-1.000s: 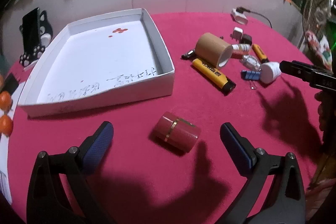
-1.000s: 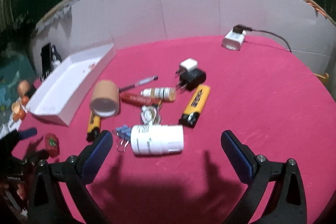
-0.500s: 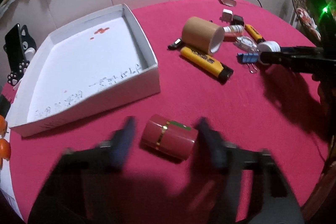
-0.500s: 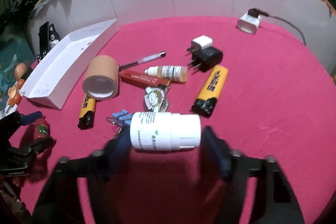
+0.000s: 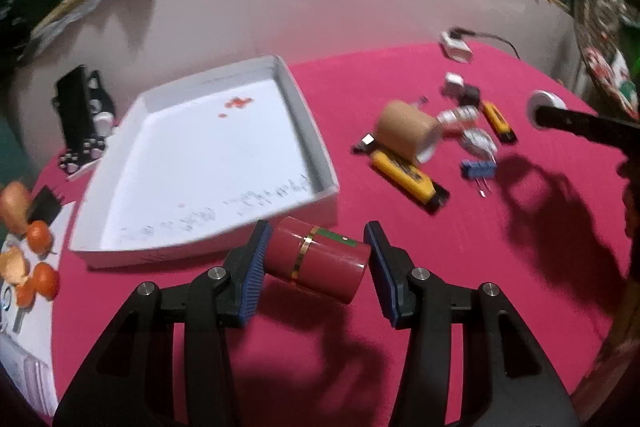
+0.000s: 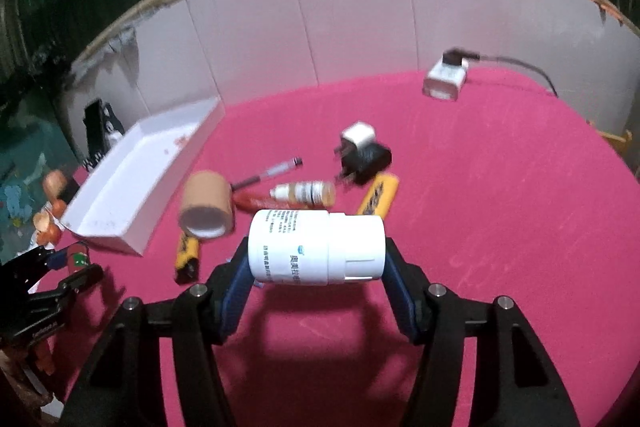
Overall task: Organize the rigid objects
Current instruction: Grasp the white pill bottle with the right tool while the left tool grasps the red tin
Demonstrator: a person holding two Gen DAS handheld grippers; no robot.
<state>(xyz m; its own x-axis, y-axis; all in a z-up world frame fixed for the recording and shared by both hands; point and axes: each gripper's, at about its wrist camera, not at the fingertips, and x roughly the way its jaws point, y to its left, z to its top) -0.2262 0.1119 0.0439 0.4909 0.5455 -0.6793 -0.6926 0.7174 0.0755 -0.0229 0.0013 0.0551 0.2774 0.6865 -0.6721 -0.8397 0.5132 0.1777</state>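
My left gripper (image 5: 316, 267) is shut on a red cylinder (image 5: 318, 259) with a gold band and holds it just above the red tablecloth, next to the near wall of the empty white tray (image 5: 320, 163). My right gripper (image 6: 316, 267) is shut on a white pill bottle (image 6: 316, 247), held sideways and lifted above the cloth. The right gripper with the bottle also shows at the right edge of the left wrist view (image 5: 546, 107). The left gripper with the red cylinder shows at the lower left of the right wrist view (image 6: 68, 267).
On the cloth lie a tan tape roll (image 6: 206, 207), two yellow lighters (image 5: 408, 179) (image 6: 378, 195), a blue binder clip (image 5: 478, 169), a dropper bottle (image 6: 304, 191), a pen (image 6: 268, 173), black and white plugs (image 6: 362, 151) and a white charger (image 6: 446, 77). A curved wall rings the table.
Both grippers closed from wide open onto their objects. The left one took the red cylinder, the right one took the white bottle, and both lifted them.
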